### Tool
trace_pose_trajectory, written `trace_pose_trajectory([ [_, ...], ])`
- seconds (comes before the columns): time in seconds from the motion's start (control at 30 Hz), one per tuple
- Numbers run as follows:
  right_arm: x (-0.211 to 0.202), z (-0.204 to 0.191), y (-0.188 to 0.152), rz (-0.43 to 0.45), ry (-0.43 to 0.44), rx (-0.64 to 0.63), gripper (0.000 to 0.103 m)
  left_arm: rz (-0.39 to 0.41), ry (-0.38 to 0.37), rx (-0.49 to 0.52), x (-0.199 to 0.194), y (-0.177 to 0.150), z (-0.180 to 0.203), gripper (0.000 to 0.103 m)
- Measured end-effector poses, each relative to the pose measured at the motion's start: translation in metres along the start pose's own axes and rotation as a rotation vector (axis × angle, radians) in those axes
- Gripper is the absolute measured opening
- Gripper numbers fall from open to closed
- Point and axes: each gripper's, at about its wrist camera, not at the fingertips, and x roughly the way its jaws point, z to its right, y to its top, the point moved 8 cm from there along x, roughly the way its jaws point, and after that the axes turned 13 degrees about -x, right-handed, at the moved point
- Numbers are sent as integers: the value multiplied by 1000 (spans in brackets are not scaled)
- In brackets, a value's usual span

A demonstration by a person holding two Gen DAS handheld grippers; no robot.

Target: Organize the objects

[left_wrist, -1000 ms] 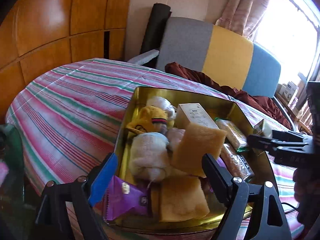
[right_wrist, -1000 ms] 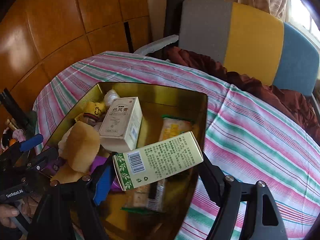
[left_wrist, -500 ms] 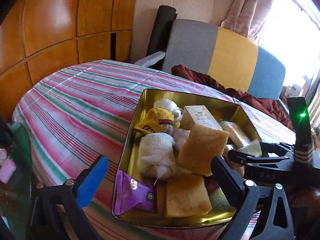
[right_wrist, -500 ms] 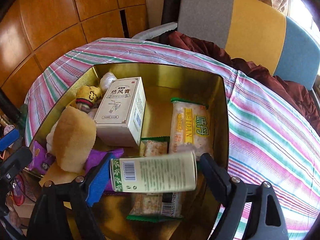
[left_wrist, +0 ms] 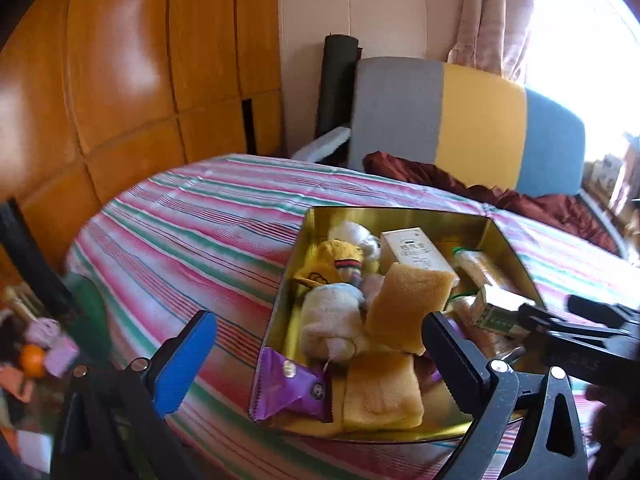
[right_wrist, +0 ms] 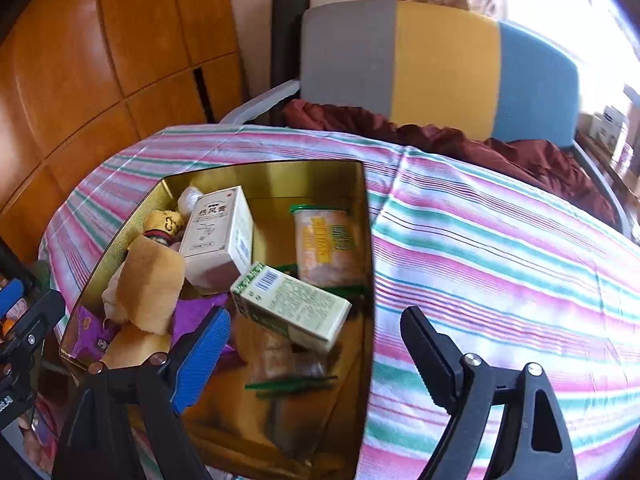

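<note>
Striped cloth in pink, green and white, covering the counter under everything. Left hand-held gripper: released, jaws spread wide and empty, one blue-padded finger over the cloth, the other black finger over the tin's near right part. Gold tin, open, on the cloth. Contents, left to right in the left wrist view: purple snack packet in the near left corner; yellow knit toy against the left wall, a white plush toy just in front of it; tan sponge slab standing tilted against the plush, a second tan sponge lying flat in front; cream medicine box toward the back; wrapped biscuit packs along the right side. Green-and-white carton: inside the tin, lying tilted with its barcode end raised, resting on the packets beneath and just beside the medicine box; touching neither finger in the right wrist view. Right hand-held gripper: released, jaws wide apart, blue finger over the tin interior, black finger over the cloth outside the tin's right wall. Rear of scene: chair with grey, yellow and blue panels, dark red fabric bunched in front of it.
</note>
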Motion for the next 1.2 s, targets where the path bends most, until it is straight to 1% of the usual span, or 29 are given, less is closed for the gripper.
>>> trace_pose_trajectory([
  [0.03,-4,3,-2,7,-11,12,89,5,5,10,-3,0,3,103],
  [0.2,-24,12,-12,35,-57,62,89,16,-29,36,-19,-4,14,103],
  [0.27,-30,15,-14,46,-75,74,89,14,-57,19,-23,-5,16,103],
  [0.37,-34,12,-13,51,-103,60,89,-3,-78,-17,-26,-5,17,103],
  [0.5,-36,5,-14,53,-135,31,89,-27,-77,-57,-23,-5,12,103],
  [0.57,-37,-1,-14,55,-133,9,89,-46,-89,-81,-21,-6,9,102],
  [0.63,-36,-8,-15,55,-132,-9,89,-37,-87,-97,-21,-6,4,102],
  [0.9,-32,-19,-16,42,-121,-32,89,-4,-48,-90,-20,-6,-4,102],
  [1.07,-31,-23,-17,40,-124,-42,89,-10,-40,-96,-15,-7,-8,97],
  [1.2,-28,-25,-17,35,-117,-46,89,-27,-58,-91,-13,-8,-7,99],
])
